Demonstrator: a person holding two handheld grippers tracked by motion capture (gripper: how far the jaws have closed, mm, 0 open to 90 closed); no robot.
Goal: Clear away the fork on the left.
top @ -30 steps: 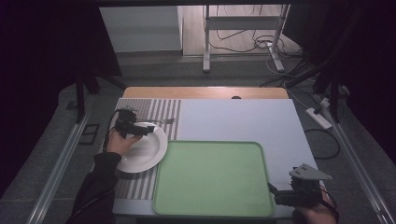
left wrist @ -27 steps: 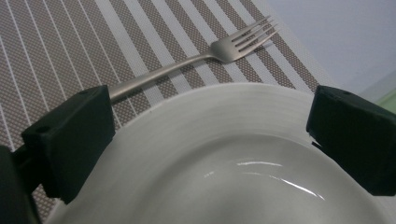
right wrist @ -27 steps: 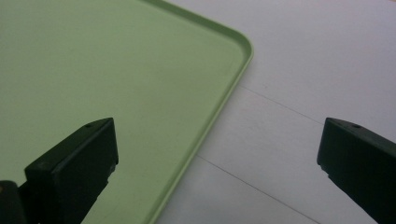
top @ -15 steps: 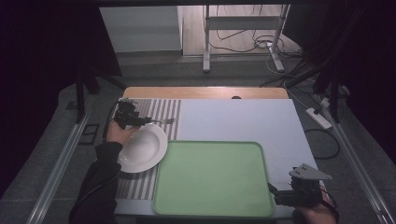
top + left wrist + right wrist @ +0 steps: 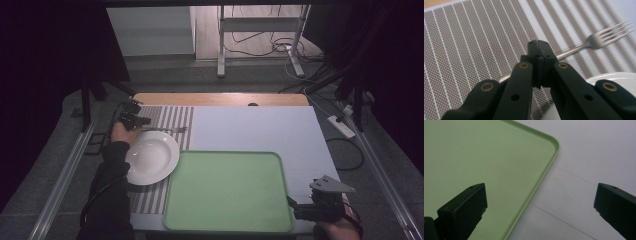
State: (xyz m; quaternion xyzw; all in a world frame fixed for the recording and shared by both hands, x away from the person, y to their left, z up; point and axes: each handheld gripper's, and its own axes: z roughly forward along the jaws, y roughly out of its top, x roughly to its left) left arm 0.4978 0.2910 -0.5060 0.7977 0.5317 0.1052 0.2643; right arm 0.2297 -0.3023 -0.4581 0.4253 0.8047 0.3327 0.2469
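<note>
At the upper left of the high view, the left gripper [image 5: 134,119] is sitting over the striped grey-and-white woven placemat [image 5: 172,116], just beyond the round white ceramic plate [image 5: 150,157]. Its jaws have just been closing and are now clenching the handle of the slim silver metal fork [image 5: 596,40], which in the left gripper view is running out from between the black tips toward the upper right, tines pointing away. The fork seems to be lying on the placemat or barely off it. At the lower right, the right gripper [image 5: 320,210] is resting beside the corner of the flat pale-green plastic tray [image 5: 227,192], its jaws spread wide and holding nothing. So the grasp looks made; lifting the fork and setting it somewhere, perhaps on the bare tray, is still waiting on the white worktop [image 5: 260,127].
</note>
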